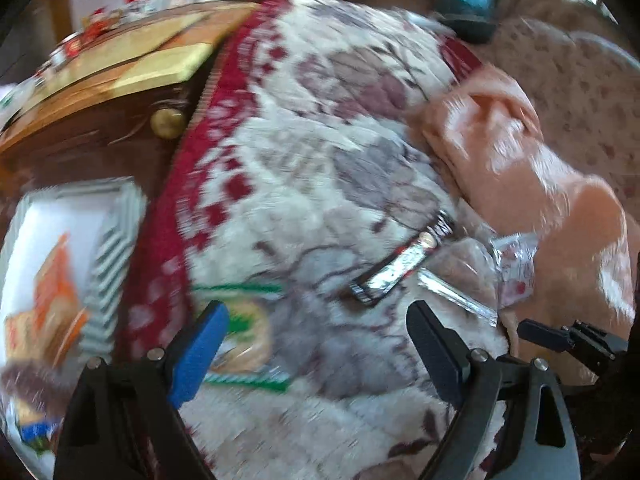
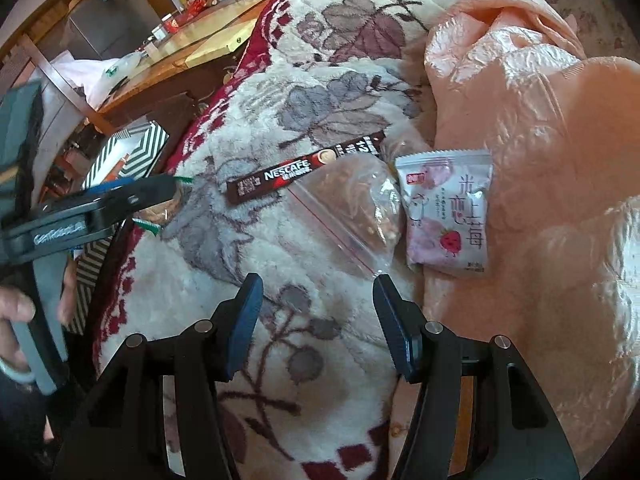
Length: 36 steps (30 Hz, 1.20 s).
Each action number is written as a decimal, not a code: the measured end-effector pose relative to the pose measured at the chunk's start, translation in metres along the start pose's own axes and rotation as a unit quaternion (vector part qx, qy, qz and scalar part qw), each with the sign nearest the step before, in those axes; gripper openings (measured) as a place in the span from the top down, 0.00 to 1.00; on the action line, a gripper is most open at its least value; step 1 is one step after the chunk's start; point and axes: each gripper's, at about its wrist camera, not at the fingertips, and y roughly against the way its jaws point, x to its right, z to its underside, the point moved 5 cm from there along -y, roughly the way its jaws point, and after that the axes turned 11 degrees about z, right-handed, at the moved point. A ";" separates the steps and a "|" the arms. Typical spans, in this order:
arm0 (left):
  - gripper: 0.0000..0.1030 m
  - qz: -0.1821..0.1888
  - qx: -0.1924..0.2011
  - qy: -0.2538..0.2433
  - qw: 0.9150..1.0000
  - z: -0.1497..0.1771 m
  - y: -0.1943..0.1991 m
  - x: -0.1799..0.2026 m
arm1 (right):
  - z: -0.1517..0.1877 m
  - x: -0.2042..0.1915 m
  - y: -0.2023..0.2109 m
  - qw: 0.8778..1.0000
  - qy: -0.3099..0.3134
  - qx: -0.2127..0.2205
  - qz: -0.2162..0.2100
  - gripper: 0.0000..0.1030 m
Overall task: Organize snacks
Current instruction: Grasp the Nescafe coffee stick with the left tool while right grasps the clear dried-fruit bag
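The snacks were seen scattered on a floral blanket [image 2: 320,92] spread over a bed, with a peach quilt [image 2: 540,168] bunched along its right side. A Nescafé coffee stick [image 2: 296,174] lay flat on the blanket, its far end touching a clear zip bag [image 2: 360,204] filled with something brown. A pink strawberry snack packet [image 2: 448,212] was propped just beside that bag, resting partly on the quilt.

The right gripper [image 2: 318,320] was held above the blanket, just short of the zip bag, its fingers [image 2: 244,320] spread wide with nothing between them. The left gripper [image 1: 316,344] was likewise found with its fingers [image 1: 200,348] spread and empty; the view from it was heavily blurred. A green-edged snack packet [image 1: 244,340] lay on the blanket just beyond the left finger. Off the bed's edge, a white box with striped sides [image 1: 100,248] was seen holding an orange packet [image 1: 52,292] and other wrappers too blurred to be told apart.
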 end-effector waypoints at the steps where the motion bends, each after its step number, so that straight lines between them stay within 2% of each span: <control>1: 0.11 -0.001 -0.009 -0.014 1.000 -0.003 -0.009 0.004 | 0.000 0.002 0.000 1.000 -0.002 0.000 -0.001 0.44; 4: 0.11 -0.027 -0.029 -0.048 0.998 -0.011 -0.032 0.008 | 0.000 0.009 0.001 1.000 -0.011 0.001 -0.004 0.44; 6: 0.11 -0.031 -0.044 -0.058 0.997 -0.017 -0.049 0.010 | 0.001 0.013 0.001 1.000 -0.014 0.001 -0.006 0.44; 9: 0.13 -0.008 -0.070 -0.071 0.995 -0.022 -0.068 0.020 | 0.002 0.020 0.000 1.000 -0.019 0.000 -0.004 0.44; 11: 0.13 0.010 -0.086 -0.097 0.991 -0.022 -0.079 0.032 | 0.002 0.024 -0.001 1.000 -0.026 -0.002 -0.004 0.44; 14: 0.13 -0.005 -0.094 -0.133 0.987 -0.023 -0.091 0.045 | 0.002 0.031 -0.006 0.999 -0.037 -0.008 -0.006 0.44; 18: 0.14 0.006 -0.094 -0.120 0.988 -0.033 -0.097 0.047 | 0.001 0.029 -0.008 0.999 -0.031 -0.007 -0.008 0.44; 20: 0.22 0.008 -0.093 -0.116 0.989 -0.038 -0.097 0.045 | 0.000 0.029 -0.007 0.999 -0.031 -0.004 -0.010 0.44; 22: 0.38 0.007 -0.089 -0.115 0.989 -0.041 -0.095 0.042 | -0.001 0.030 -0.008 0.999 -0.032 -0.004 -0.011 0.44; 24: 0.50 0.001 -0.086 -0.112 0.990 -0.044 -0.094 0.036 | -0.001 0.030 -0.009 0.999 -0.033 -0.004 -0.011 0.44; 26: 0.56 0.011 -0.081 -0.104 0.991 -0.045 -0.091 0.033 | -0.004 0.029 -0.010 1.000 -0.029 -0.003 -0.011 0.44; 28: 0.72 0.004 -0.072 -0.099 0.992 -0.044 -0.087 0.031 | -0.009 0.026 -0.011 1.000 -0.026 -0.002 -0.014 0.44; 29: 0.76 0.005 -0.067 -0.091 0.994 -0.044 -0.085 0.029 | -0.012 0.025 -0.012 1.000 -0.025 0.000 -0.016 0.44; 32: 0.78 0.001 -0.058 -0.061 0.996 -0.041 -0.079 0.021 | -0.025 0.021 -0.019 0.999 -0.028 0.003 -0.019 0.44; 36: 0.78 0.002 -0.052 -0.049 0.997 -0.035 -0.075 0.016 | -0.039 0.027 -0.040 0.998 -0.061 -0.005 0.006 0.44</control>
